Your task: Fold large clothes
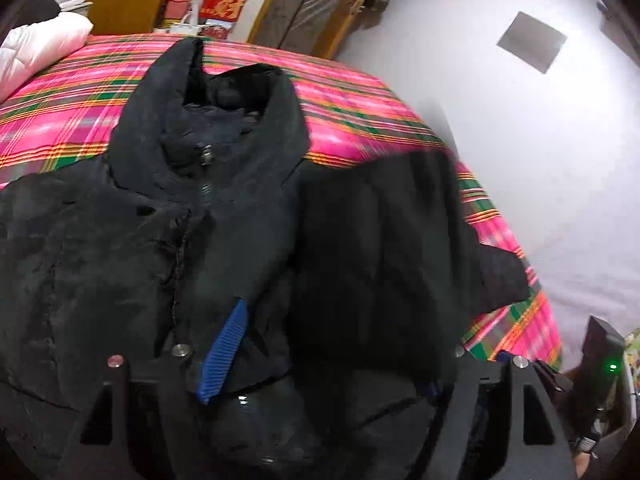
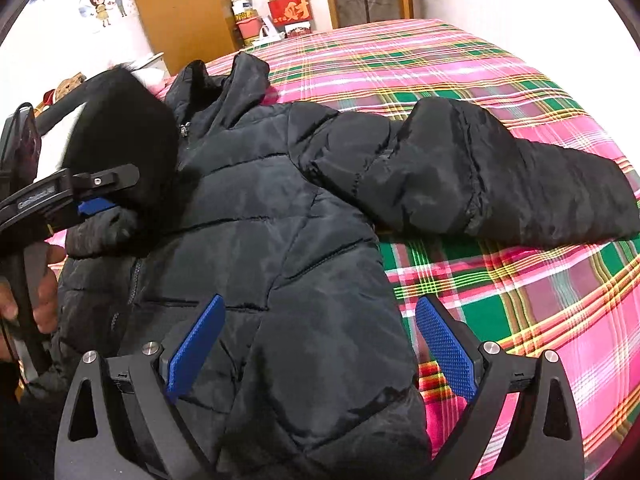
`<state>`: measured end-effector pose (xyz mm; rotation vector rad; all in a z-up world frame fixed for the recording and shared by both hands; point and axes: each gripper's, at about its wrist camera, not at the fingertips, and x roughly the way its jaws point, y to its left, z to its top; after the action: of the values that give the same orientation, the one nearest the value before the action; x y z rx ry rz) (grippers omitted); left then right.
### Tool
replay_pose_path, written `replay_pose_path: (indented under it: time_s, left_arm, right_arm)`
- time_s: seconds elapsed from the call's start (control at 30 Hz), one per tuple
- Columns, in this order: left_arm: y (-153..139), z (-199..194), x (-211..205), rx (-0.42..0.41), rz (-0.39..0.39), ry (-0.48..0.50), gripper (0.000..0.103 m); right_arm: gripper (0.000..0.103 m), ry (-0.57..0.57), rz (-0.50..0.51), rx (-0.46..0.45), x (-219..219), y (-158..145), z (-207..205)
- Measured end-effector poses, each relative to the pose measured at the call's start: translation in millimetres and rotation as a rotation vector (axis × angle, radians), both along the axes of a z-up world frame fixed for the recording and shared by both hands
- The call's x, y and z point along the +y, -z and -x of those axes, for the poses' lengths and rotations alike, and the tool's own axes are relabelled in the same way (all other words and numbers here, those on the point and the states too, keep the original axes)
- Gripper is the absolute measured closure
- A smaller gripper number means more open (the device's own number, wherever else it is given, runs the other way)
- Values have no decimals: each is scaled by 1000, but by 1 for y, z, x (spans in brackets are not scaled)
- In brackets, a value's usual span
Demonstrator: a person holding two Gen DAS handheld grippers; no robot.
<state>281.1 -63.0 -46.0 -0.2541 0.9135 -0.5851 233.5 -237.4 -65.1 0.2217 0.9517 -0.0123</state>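
A black puffer jacket [image 1: 224,216] lies front up on the pink plaid bed [image 1: 72,112], collar toward the far side. In the left wrist view one sleeve [image 1: 384,256] is folded in over the chest. It lies between the wide-apart pads of my left gripper [image 1: 328,372] and hides most of the right pad. No pad presses it. In the right wrist view the jacket [image 2: 256,216] fills the middle and its other sleeve [image 2: 500,184] stretches out flat to the right. My right gripper [image 2: 320,352] is open over the jacket's side edge. My left gripper [image 2: 96,196] hovers at the folded sleeve's cuff.
A white quilt [image 1: 36,48] lies at the bed's far left corner. Boxes and bags [image 2: 280,8] stand past the bed's far edge beside a wooden door [image 2: 180,8]. A person's hand [image 2: 36,292] holds the left gripper's handle. Bare plaid bedding [image 2: 520,312] lies to the jacket's right.
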Motion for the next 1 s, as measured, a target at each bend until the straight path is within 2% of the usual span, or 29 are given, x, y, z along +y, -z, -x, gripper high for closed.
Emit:
replay_pose_path:
  time_s: [0.17, 0.27, 0.33, 0.43, 0.53, 0.57, 0.6, 0.63, 0.67, 0.73, 0.83, 1.0]
  left_arm:
    - [-31, 23, 7, -56, 51, 12, 26]
    - [-52, 36, 21, -92, 99, -14, 25]
    - [-62, 42, 37, -122, 105, -48, 25]
    - [-61, 35, 67, -134, 54, -141, 25]
    - [-38, 14, 101, -30, -51, -291, 27]
    - [-28, 7, 113, 17, -66, -325, 28]
    - [-17, 2, 125, 64, -86, -360, 37]
    - [-9, -1, 134, 87, -98, -386, 49]
    - [0, -5, 143, 116, -114, -419, 53]
    - [13, -10, 155, 170, -142, -462, 67]
    - [23, -17, 151, 162, -194, -452, 68]
    - [42, -30, 133, 163, -282, -406, 68]
  right_arm:
    - [7, -4, 8, -30, 5, -13, 0]
    - [7, -13, 9, -43, 11, -20, -2]
    - [7, -25, 8, -55, 19, -27, -6]
    - [7, -40, 17, -58, 30, -30, -17]
    - [9, -67, -7, -30, 43, -20, -44]
    - [14, -73, -17, -24, 46, -16, -51]
    - [21, -88, -10, -5, 54, -8, -67]
    - [39, -104, 9, 11, 60, 0, -78]
    - [56, -115, 23, 23, 64, 6, -87]
    - [67, -123, 53, 64, 70, 26, -113]
    - [67, -116, 71, 82, 65, 40, -137]
    - [67, -138, 87, 105, 58, 46, -148]
